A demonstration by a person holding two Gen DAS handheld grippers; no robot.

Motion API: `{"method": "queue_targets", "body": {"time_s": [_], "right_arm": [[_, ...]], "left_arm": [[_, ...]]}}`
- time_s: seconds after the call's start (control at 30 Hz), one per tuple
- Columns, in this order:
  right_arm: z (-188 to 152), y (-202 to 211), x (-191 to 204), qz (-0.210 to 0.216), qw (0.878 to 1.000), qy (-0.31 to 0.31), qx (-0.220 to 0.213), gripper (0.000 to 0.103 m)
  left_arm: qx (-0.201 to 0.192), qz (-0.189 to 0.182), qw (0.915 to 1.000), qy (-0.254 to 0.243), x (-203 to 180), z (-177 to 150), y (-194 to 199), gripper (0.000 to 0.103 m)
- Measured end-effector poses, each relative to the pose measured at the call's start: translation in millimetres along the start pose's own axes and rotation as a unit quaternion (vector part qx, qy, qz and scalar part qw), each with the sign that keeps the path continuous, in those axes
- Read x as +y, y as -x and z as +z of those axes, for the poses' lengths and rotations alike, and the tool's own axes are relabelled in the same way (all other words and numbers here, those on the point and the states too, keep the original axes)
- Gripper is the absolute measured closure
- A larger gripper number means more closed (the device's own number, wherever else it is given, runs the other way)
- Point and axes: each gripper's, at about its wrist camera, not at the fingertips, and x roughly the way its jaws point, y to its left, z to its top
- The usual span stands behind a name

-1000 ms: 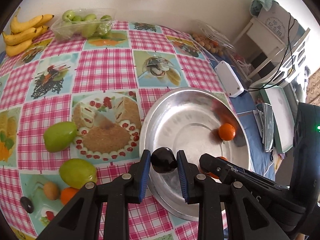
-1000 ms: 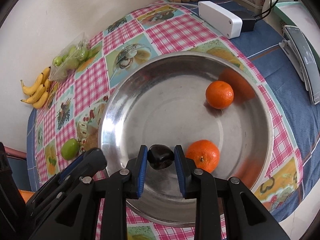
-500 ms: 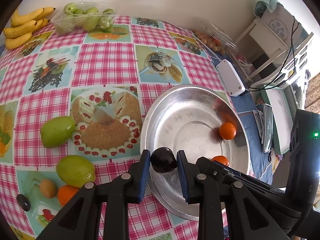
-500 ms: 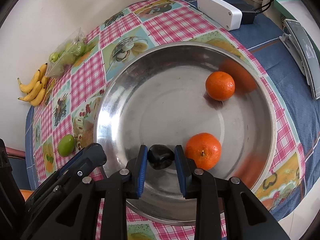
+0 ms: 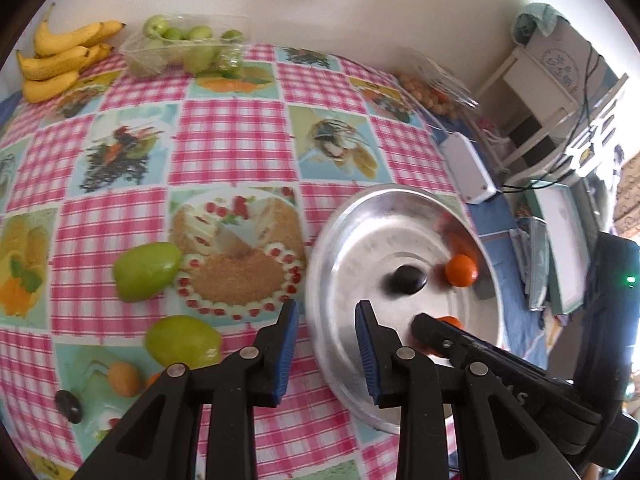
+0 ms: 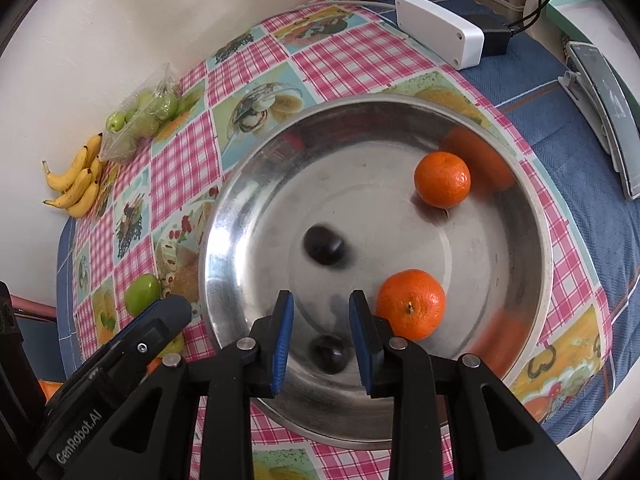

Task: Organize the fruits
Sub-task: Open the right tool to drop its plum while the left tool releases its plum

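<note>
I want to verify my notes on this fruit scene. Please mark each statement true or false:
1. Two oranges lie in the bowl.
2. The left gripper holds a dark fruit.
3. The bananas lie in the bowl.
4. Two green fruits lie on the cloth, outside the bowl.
1. True. Two oranges lie in the bowl.
2. False. The left gripper has just been opening its jaws and nothing is between them. A dark fruit lies loose in the bowl.
3. False. The bananas lie at the table's far edge, by the wall.
4. True. Two green fruits lie on the cloth.
</note>
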Motion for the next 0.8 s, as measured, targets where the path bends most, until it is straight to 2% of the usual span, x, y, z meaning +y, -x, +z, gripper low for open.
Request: {"method": "queue_targets", "body": {"time_s": [0.23, 0.43, 0.5, 0.57, 0.73, 0.8], "right_arm": [[-1.3, -1.8, 5.3, -0.004, 1.000, 0.013, 0.000, 0.074], [-2.2, -3.5, 12.5, -0.012, 0.999, 0.035, 0.000, 0.073], [-2.1, -3.4, 13.2, -0.015, 0.999, 0.041, -0.001, 0.064], [-2.0, -3.3, 13.4, -0.015, 0.999, 0.043, -0.002, 0.049], [-0.8, -3.7, 16.2, -0.020, 0.999, 0.050, -0.005, 0.035], [-0.5, -3.4, 17.4, -0.021, 0.998, 0.054, -0.007, 0.033]], "left_arm": [[0.002, 0.094, 0.9956, 0.010, 21.5, 0.1, 2.5, 0.066], [0.000, 0.116, 0.9927, 0.032, 40.9, -0.1, 5.4, 0.055], [0.000, 0.122, 0.9919, 0.035, 43.2, -0.3, 6.4, 0.046], [0.000, 0.127, 0.9912, 0.039, 44.4, -0.6, 7.5, 0.041], [-0.002, 0.145, 0.9886, 0.039, 47.1, 0.4, 6.9, 0.027], [-0.003, 0.150, 0.9878, 0.042, 48.8, 0.3, 7.1, 0.020]]}}
